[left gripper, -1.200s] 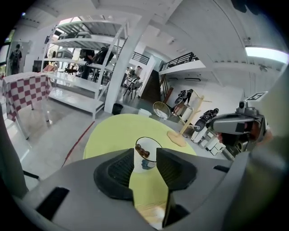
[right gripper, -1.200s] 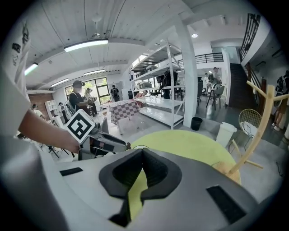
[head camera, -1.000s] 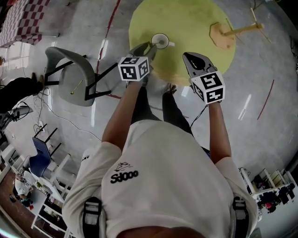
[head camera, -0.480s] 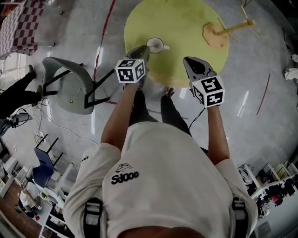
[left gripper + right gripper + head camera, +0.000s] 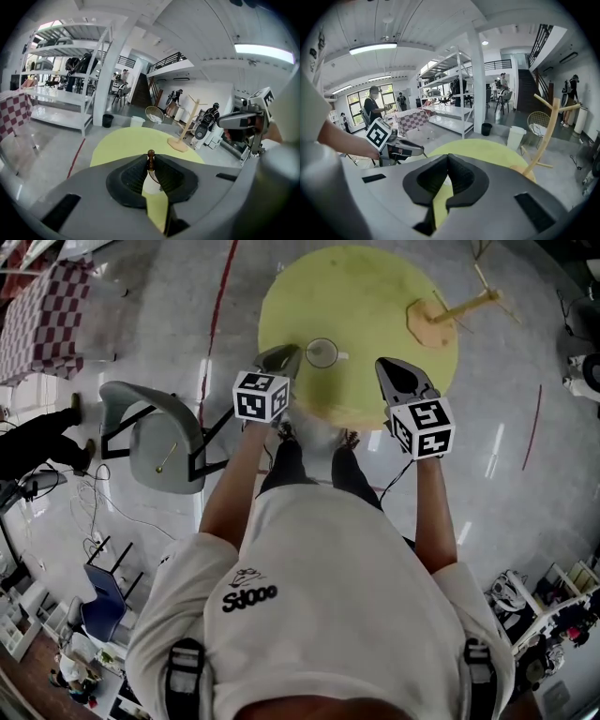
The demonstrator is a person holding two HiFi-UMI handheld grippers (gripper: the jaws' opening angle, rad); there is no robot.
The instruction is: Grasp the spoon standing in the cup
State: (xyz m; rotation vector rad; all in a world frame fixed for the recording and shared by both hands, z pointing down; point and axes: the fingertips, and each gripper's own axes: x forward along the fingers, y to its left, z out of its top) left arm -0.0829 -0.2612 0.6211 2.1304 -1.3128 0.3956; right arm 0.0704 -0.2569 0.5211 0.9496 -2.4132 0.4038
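Note:
A white cup [image 5: 322, 352] stands on the round yellow table [image 5: 375, 296], near its front edge. A spoon with a brown knobbed handle [image 5: 150, 159] stands upright in the cup [image 5: 149, 185]. My left gripper [image 5: 286, 357] is at the cup's left side. Its jaws are closing, and in the left gripper view [image 5: 150, 157] the pads press on the spoon's handle just below the knob. My right gripper [image 5: 389, 367] hovers over the table's front edge to the right of the cup. Its jaws [image 5: 448, 157] are shut with nothing between them.
A wooden stand on a flat base [image 5: 436, 320] is at the table's far right. A grey chair [image 5: 155, 442] stands on the floor to the left. Red lines cross the shiny floor. Shelving and people are in the background.
The left gripper has stayed at the cup's left side and its jaws look narrower than before. The right gripper keeps much the same place.

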